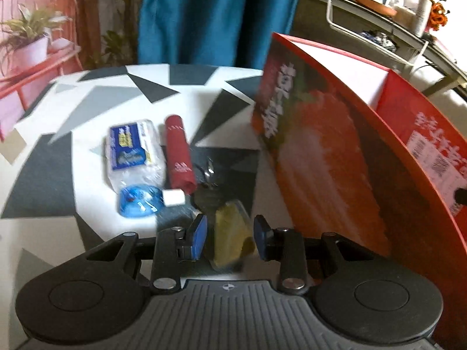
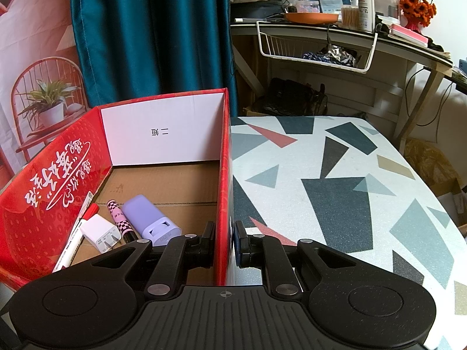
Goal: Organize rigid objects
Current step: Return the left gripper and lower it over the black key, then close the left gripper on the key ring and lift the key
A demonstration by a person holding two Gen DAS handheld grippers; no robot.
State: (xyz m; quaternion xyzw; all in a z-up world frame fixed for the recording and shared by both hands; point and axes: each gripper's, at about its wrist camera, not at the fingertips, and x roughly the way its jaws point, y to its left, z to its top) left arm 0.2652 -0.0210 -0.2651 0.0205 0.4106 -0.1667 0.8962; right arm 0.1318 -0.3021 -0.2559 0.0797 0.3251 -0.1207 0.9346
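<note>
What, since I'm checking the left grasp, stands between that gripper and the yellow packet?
Nothing visible: the left gripper is open, one finger on each side of the yellow packet. The keys lie just beyond it, and the red box stands to its right.

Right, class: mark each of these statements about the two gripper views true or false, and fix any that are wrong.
1. The right gripper has its jaws closed on the side wall of the red cardboard box. True.
2. The box is empty. False: it holds a lilac case, a white charger plug, a checkered tube and a red-capped marker.
3. The left gripper has open jaws around a yellow-green item. True.
4. A dark red cylinder stands upright on the table. False: it lies on its side beside a blue-labelled packet.
5. The patterned table right of the box is crowded with objects. False: nothing is seen lying on it there.
</note>
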